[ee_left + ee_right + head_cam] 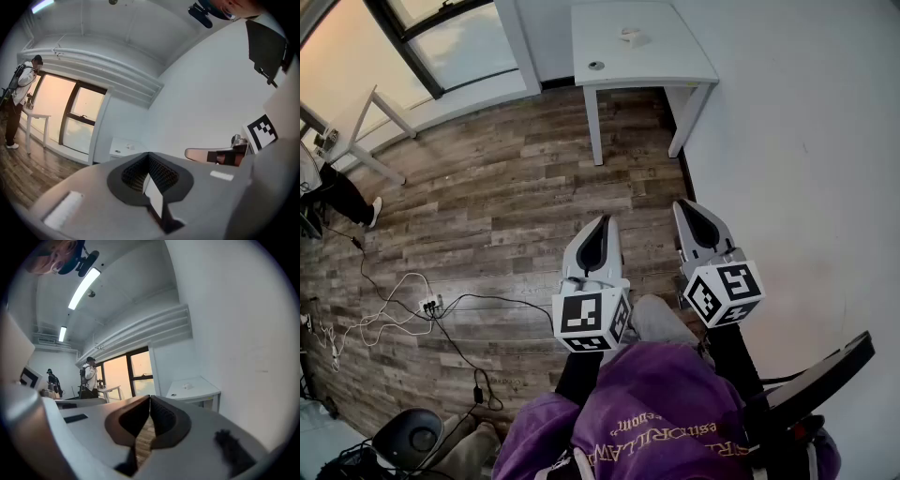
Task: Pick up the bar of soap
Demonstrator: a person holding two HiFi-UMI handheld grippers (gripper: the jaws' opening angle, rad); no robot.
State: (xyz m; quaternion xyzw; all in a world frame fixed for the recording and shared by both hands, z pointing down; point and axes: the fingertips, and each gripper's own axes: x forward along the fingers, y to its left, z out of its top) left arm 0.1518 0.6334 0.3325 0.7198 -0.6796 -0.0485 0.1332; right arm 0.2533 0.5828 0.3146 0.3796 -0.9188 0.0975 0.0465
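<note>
At the far left of the head view, a standing person's dark trouser leg and shoe (345,195) show at the frame edge, beside a slim white side table (373,120) under the window (441,42). Below them, white and black cables (403,305) trail across the wood-plank floor (497,197) to a power strip (429,305).

At the upper middle stands a white table (675,58) set against the white wall (806,141). On its top lies the bar of soap (630,36), a small pale block, with a small round object (596,66) nearer the front edge and apart from it. The right gripper view also shows the soap on that table, to the right of centre and well apart from the jaws.

At lower centre, the left gripper (602,221) is held over the floor with its jaws pressed together; its own view shows them meeting with nothing between them. Just to its right, the right gripper (684,204) is likewise closed and empty, its tip near the foot of the wall. Both point toward the table. Below them, at the bottom of the frame, is the wearer's purple top (661,412).
</note>
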